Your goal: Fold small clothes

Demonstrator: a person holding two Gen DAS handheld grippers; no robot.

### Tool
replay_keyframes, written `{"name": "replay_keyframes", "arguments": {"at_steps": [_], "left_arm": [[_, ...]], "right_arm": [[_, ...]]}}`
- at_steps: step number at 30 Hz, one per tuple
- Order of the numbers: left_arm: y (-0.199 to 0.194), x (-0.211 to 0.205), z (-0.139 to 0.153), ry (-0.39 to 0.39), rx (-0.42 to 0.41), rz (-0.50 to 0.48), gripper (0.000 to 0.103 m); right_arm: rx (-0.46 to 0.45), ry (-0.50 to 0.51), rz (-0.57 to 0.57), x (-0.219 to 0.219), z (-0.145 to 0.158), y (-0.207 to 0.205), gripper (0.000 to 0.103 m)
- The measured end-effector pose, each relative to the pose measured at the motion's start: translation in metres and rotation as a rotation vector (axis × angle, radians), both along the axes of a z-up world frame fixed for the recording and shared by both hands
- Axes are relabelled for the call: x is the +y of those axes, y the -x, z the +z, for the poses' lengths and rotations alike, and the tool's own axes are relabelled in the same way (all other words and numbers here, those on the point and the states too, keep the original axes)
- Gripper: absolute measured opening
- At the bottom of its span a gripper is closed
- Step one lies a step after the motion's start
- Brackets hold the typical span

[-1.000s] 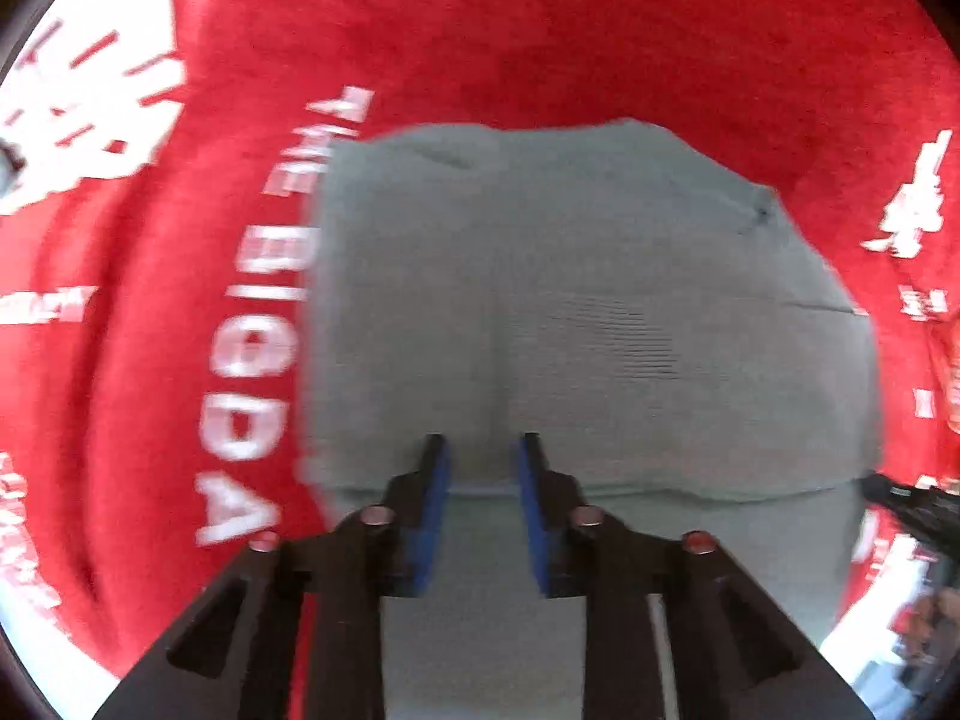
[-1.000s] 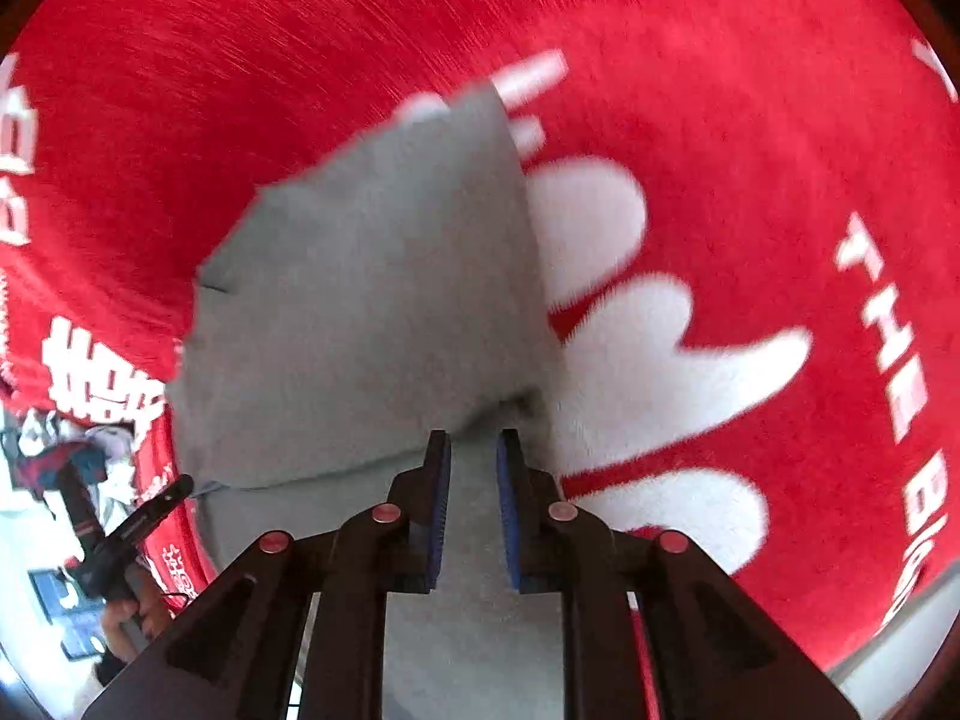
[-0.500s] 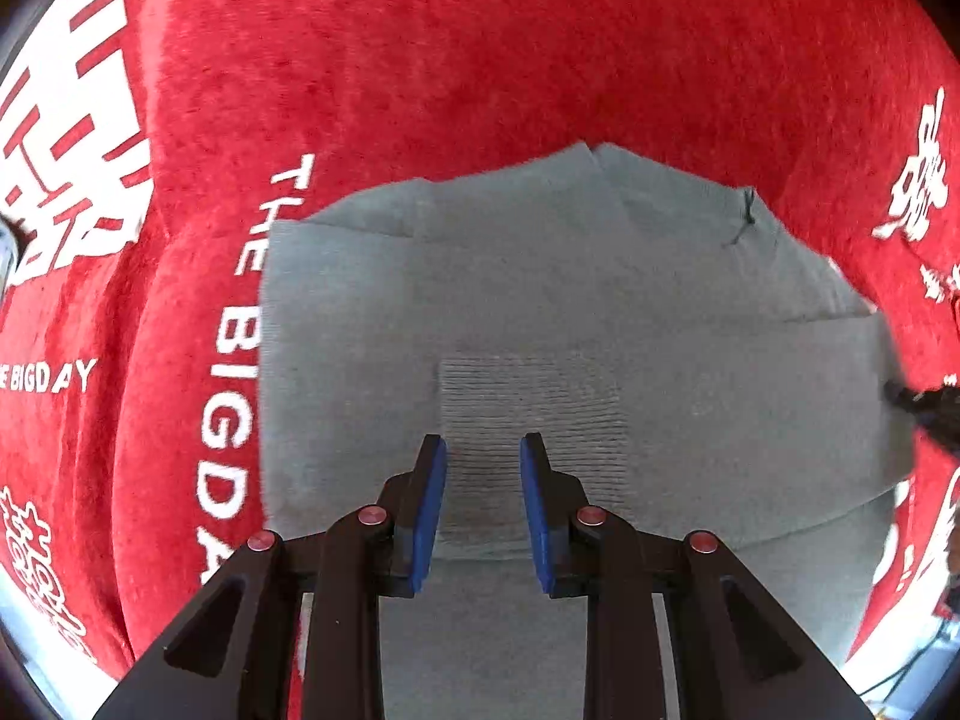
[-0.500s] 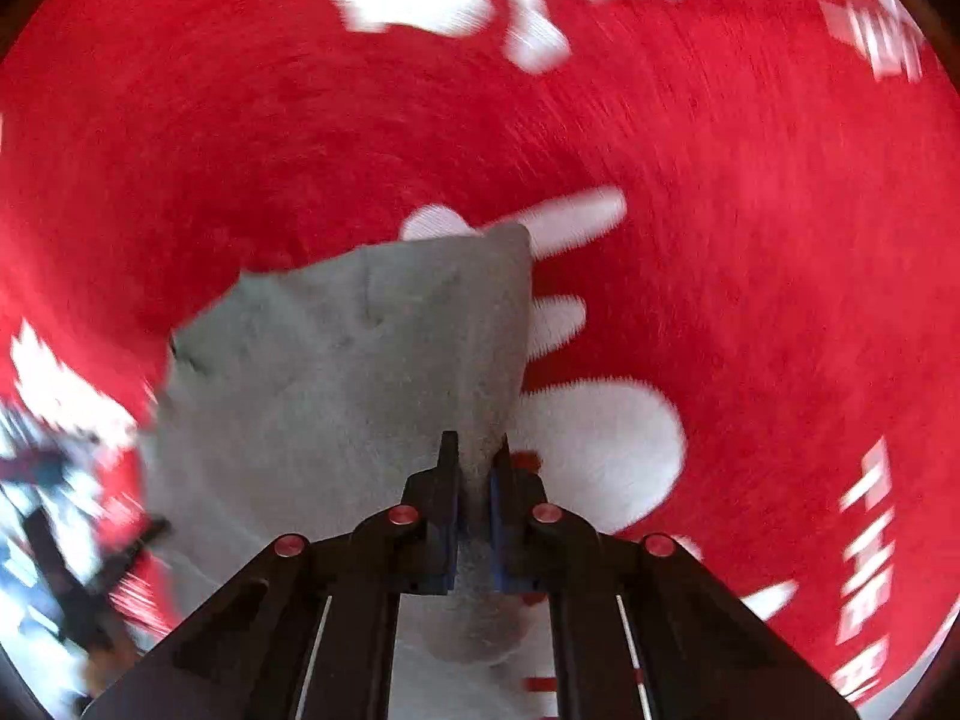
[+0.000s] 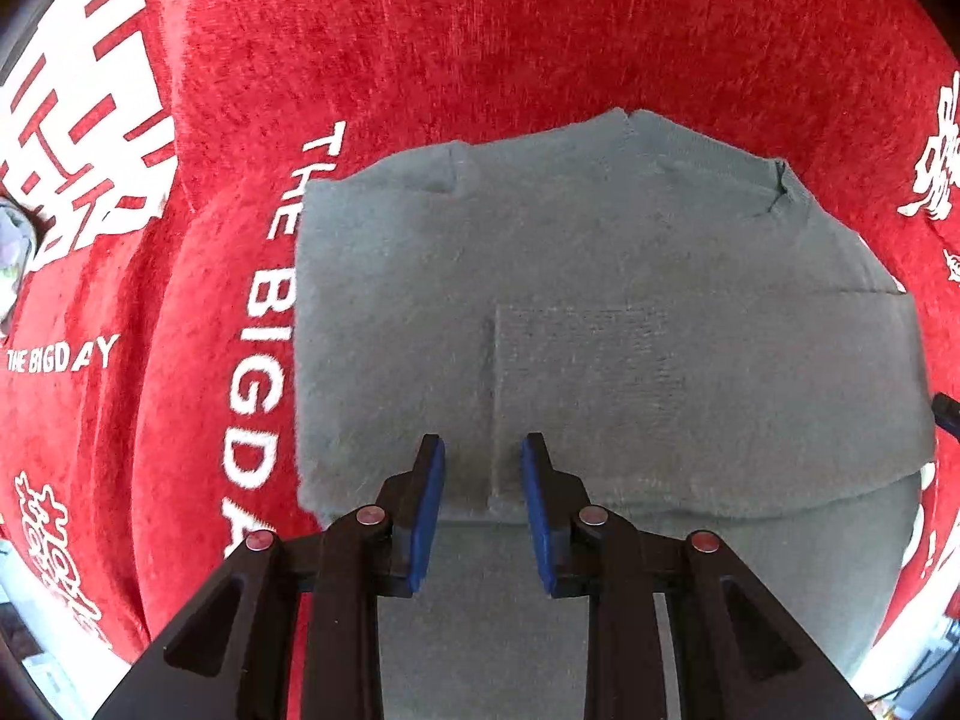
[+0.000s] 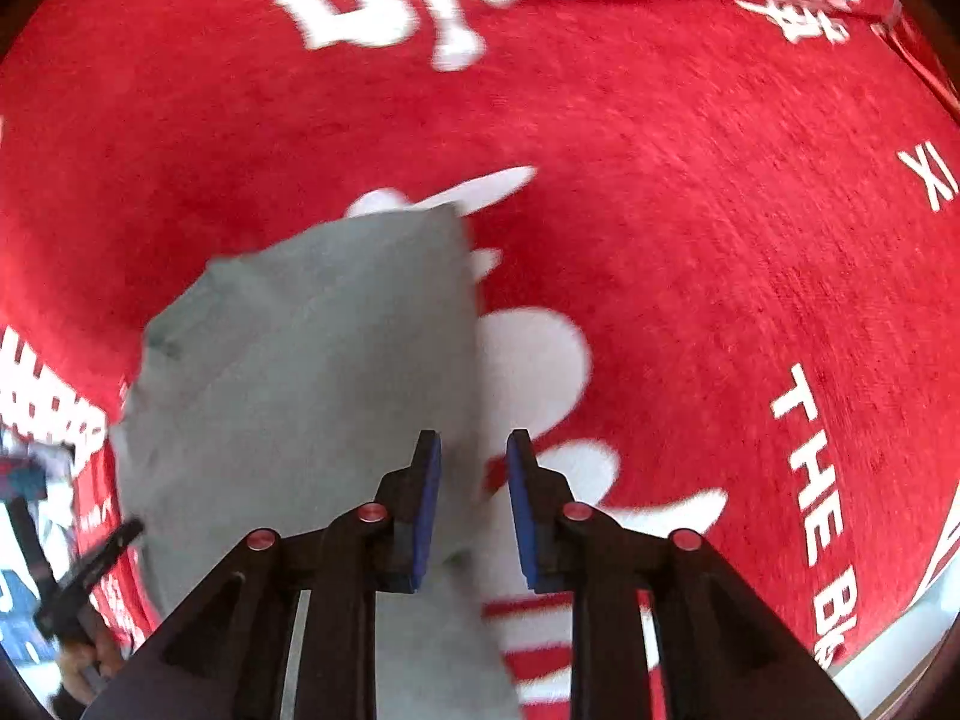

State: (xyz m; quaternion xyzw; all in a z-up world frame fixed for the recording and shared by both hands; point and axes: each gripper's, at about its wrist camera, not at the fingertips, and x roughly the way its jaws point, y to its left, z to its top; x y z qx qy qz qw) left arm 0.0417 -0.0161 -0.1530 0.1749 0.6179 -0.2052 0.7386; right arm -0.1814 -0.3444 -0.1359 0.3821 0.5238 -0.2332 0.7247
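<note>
A small grey knit garment [image 5: 600, 330] lies folded flat on a red cloth [image 5: 480, 30] with white lettering. Its upper layer ends in a folded edge near my left gripper [image 5: 483, 450], which is open and empty just above that edge. In the right wrist view the same garment [image 6: 312, 360] lies to the left, with its right edge running down between the fingers. My right gripper [image 6: 472, 444] is open and empty over that edge.
The red cloth [image 6: 720, 240] covers the whole surface. The other gripper's black tip [image 5: 947, 408] shows at the garment's right side. A hand with a black tool [image 6: 78, 576] shows at the lower left of the right wrist view.
My right gripper, shut on the garment's edge half a second ago, has opened and let it go. The garment has settled flat. The left gripper has stayed open.
</note>
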Motion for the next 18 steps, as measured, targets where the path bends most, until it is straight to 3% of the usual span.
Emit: {"name": "replay_keyframes", "arguments": {"at_steps": [2, 5, 7, 8, 10, 16, 17, 18], "left_arm": [[0.004, 0.000, 0.006, 0.001, -0.006, -0.007, 0.028], [0.009, 0.000, 0.009, -0.003, 0.005, -0.016, 0.029], [0.012, 0.002, 0.011, 0.001, -0.002, -0.009, 0.072], [0.013, 0.003, 0.013, -0.006, -0.018, 0.003, 0.103], [0.017, 0.006, 0.021, 0.000, -0.065, 0.007, 0.102], [0.009, 0.017, 0.021, 0.004, -0.047, 0.081, 0.102], [0.007, 0.018, 0.020, -0.001, -0.046, 0.095, 0.102], [0.005, 0.018, 0.018, -0.007, -0.041, 0.105, 0.102]], "right_arm": [[-0.014, -0.003, 0.052, 0.014, 0.007, -0.006, 0.027], [-0.022, -0.053, 0.100, 0.033, 0.007, -0.017, 0.044], [-0.048, -0.129, 0.071, 0.041, 0.004, -0.016, 0.049], [-0.055, -0.165, 0.050, 0.043, 0.002, -0.012, 0.050], [-0.060, -0.221, -0.002, 0.043, -0.004, -0.003, 0.050], [-0.078, -0.316, -0.239, 0.031, -0.037, 0.013, 0.050], [-0.095, -0.327, -0.264, 0.027, -0.040, 0.014, 0.040], [-0.108, -0.333, -0.270, 0.026, -0.042, 0.013, 0.004]]}}
